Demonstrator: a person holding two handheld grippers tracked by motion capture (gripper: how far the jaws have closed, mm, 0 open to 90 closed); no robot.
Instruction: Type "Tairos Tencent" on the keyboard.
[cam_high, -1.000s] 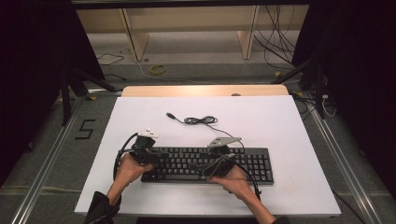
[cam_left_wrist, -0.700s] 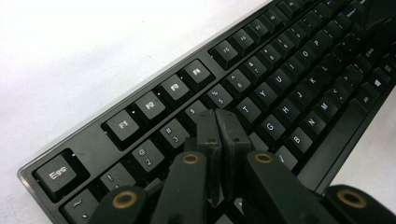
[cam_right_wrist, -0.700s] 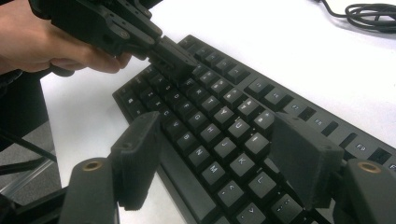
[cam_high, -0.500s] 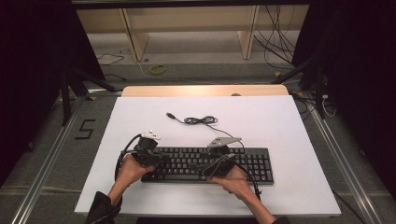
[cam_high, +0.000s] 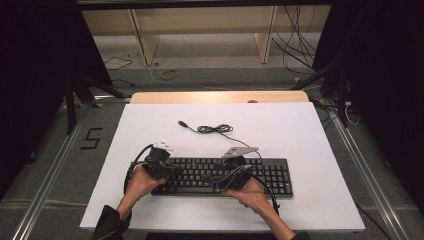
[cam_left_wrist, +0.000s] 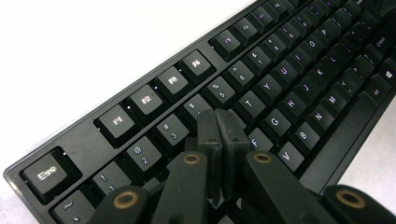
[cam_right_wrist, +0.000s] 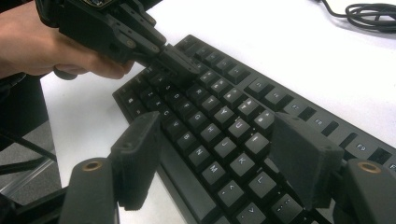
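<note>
The black keyboard (cam_high: 220, 176) lies flat on the white table (cam_high: 310, 150), near the person's edge of it, and serves as the landmark here; its coiled cable (cam_high: 212, 129) rests on the table beyond its far edge, well apart from both hands.

The left gripper (cam_left_wrist: 217, 123) hangs over the keyboard's left end, its jaws pressed together with nothing between them, the joined tips touching or just above the keys around the 4, R and E keys; whether a key is actually pressed I cannot tell. Those jaws have just been closing the last little way, with no thing between them. The right gripper (cam_right_wrist: 219, 154) hovers over the middle of the keyboard, above the letter rows, its jaws standing wide apart and holding nothing.

The likely work is pressing keys with the closed tips, and the risks follow from that; the joined tips are wider than the gap between keycaps, so a push that lands slightly off centre could strike two keys at once, or slide off a cap's sloped edge onto its neighbour; a push that leans instead of going straight down could shove the keyboard across the smooth table, since nothing pins it; the right gripper's open jaws hang close above the keys, so a small drop of that hand could press stray keys.
</note>
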